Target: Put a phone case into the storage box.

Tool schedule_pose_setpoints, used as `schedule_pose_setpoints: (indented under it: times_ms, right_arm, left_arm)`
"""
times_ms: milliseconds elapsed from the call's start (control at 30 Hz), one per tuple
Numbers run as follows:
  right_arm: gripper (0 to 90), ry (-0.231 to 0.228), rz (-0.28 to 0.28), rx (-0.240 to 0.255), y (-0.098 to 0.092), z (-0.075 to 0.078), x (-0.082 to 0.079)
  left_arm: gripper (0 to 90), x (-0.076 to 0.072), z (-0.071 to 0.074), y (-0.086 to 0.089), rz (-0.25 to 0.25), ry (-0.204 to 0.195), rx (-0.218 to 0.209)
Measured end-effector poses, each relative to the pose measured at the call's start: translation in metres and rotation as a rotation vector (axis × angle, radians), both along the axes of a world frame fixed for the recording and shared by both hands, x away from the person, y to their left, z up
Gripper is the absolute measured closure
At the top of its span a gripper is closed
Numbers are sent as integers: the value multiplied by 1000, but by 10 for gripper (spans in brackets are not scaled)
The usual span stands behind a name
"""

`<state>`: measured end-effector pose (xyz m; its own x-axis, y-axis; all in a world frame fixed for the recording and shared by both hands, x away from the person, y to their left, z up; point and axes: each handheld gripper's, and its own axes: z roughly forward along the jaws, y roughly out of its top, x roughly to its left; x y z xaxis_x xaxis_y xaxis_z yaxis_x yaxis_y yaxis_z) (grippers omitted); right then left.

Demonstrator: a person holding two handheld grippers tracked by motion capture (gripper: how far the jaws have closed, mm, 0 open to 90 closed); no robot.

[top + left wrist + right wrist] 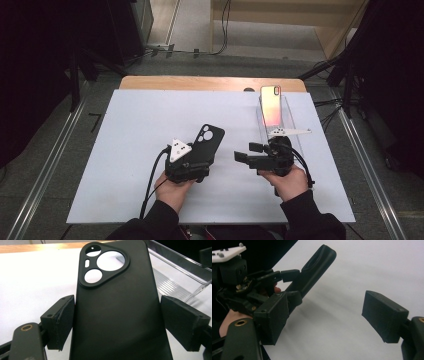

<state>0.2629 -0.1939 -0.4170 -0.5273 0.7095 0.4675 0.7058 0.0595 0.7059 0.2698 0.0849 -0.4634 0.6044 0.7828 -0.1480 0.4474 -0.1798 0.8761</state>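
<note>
A black phone case [209, 137] with a triangular camera cut-out [103, 265] is gripped at its lower end by my left gripper [199, 159]. In the left gripper view the gripper [117, 320] has one pad against each long edge of the case. From the right gripper view, the case [317, 265] slants up off the white board, held at both sides by the left gripper [293, 286]. My right gripper [248, 151] is to the right of the case and points left toward it. The right gripper [328, 317] is open with nothing between its jaws.
A phone [271, 105] with a shiny pink-orange back leans in a clear plastic stand [295, 125] at the back right, just behind the right gripper. That stand [180, 272] lies close behind the case. A white board [125, 150] covers the wooden table [200, 82].
</note>
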Motion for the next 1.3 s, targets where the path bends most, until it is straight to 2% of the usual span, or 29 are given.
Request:
schedule_pose_setpoints:
  times_ms: [200,300,467,733,1067,1167,1300]
  right_arm:
    - [194,8,-6,32,5,1,7]
    - [196,14,-9,44,8,2,11]
    - [202,23,-14,56,13,2,17]
    - [208,34,-14,73,21,2,25]
    - [232,52,-19,91,30,1,35]
    - [251,72,-17,92,32,0,39]
    - [301,103,-26,121,31,-1,45]
  left_arm:
    - [156,-5,-3,-4,-6,-23,-40]
    - [157,-7,-4,-6,-10,-43,-33]
    - [156,-10,-4,-6,-8,-54,-67]
    - [155,-15,-4,-9,-4,-86,-83]
    - [154,-19,-7,-13,-7,-79,-97]
    - [153,-21,-8,-13,-5,-83,-99]
    - [153,-23,-7,-15,-4,-92,-99]
